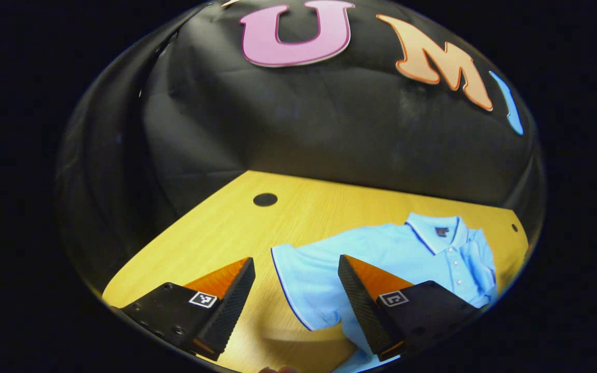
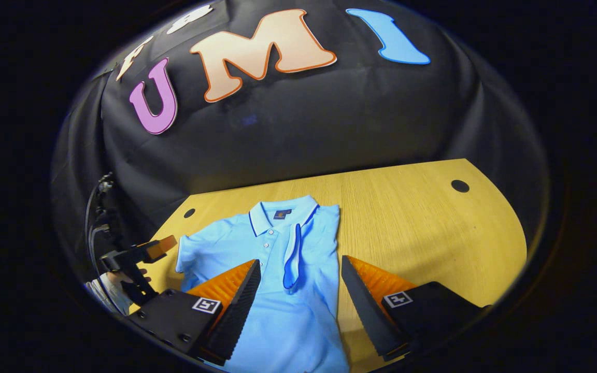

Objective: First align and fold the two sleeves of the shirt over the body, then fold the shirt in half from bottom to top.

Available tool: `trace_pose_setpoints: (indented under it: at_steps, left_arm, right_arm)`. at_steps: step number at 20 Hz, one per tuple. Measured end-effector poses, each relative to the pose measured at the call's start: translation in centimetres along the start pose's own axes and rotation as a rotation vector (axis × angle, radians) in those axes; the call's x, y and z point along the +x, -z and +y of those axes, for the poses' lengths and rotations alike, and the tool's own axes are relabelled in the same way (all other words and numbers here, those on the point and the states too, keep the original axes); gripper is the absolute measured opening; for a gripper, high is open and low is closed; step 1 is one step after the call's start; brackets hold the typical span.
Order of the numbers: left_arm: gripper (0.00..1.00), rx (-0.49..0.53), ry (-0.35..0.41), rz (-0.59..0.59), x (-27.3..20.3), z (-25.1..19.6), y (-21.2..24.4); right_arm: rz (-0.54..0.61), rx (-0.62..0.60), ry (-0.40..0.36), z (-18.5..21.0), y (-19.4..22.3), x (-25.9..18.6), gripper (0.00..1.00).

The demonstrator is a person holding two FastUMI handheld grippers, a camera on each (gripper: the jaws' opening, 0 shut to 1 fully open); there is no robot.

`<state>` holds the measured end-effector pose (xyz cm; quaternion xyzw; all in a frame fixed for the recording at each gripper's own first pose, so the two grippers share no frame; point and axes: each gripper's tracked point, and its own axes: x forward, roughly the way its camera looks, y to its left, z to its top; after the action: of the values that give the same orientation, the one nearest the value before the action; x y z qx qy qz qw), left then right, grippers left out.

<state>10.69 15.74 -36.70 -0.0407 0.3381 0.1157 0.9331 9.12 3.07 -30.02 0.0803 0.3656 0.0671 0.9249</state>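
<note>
A light blue polo shirt (image 2: pixel 288 311) lies face up on the wooden table (image 2: pixel 423 233), collar (image 2: pixel 278 215) toward the back wall. In the right gripper view one sleeve (image 2: pixel 292 254) is folded over the body, while the other sleeve (image 2: pixel 189 256) lies spread out flat. My right gripper (image 2: pixel 298 295) hovers open above the shirt's body. In the left gripper view the spread sleeve (image 1: pixel 303 280) sits between the fingers of my open left gripper (image 1: pixel 296 290), which hangs above it. The left gripper (image 2: pixel 158 247), held by a hand, also appears at the shirt's far side in the right gripper view.
The table has round cable holes (image 1: pixel 265 199) (image 2: pixel 459 185) near its back corners. Bare wood (image 1: pixel 215 233) stretches beside the spread sleeve. Black cloth closes the booth behind the table.
</note>
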Motion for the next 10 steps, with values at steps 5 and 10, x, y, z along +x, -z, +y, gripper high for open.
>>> trace_pose_setpoints:
  at_steps: [5,10]
  left_arm:
    - [0.95,0.019,-0.024,0.118,2.0,0.0,3.1]
    - [0.94,-0.012,0.022,0.135,2.3,-0.7,2.7]
  right_arm:
    - [0.046,0.014,0.045,-2.6,2.2,-1.7,0.98]
    - [0.046,0.002,0.043,-2.9,2.3,-2.7,0.98]
